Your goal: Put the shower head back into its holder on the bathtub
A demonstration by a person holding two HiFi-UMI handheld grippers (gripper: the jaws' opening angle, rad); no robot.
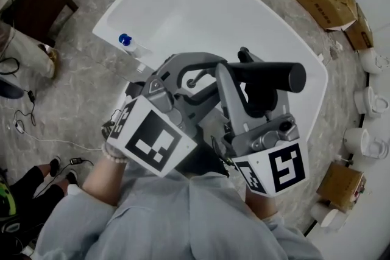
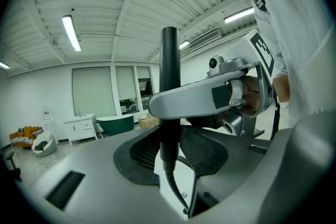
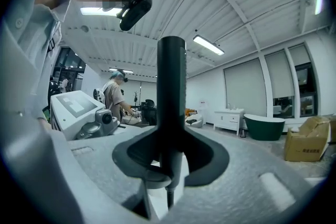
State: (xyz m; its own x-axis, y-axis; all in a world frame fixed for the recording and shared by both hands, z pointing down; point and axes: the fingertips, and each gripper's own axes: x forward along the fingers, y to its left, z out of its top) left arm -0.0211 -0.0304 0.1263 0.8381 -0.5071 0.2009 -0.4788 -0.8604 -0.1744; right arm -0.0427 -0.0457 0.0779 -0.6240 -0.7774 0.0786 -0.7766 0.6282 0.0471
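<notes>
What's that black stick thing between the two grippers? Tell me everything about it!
The black cylindrical shower head handle is a smooth, matte-looking round bar with a flat end. A thin dark hose comes out of its other end. The left gripper and the right gripper both clamp it between their pads, and it is held above the white bathtub. Its spray face isn't in view.

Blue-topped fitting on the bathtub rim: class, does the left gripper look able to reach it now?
Probably yes: nothing stands between the left gripper and the blue-topped fitting. Its jaws hold the shower head, which the right gripper grips too, so both must move together.
</notes>
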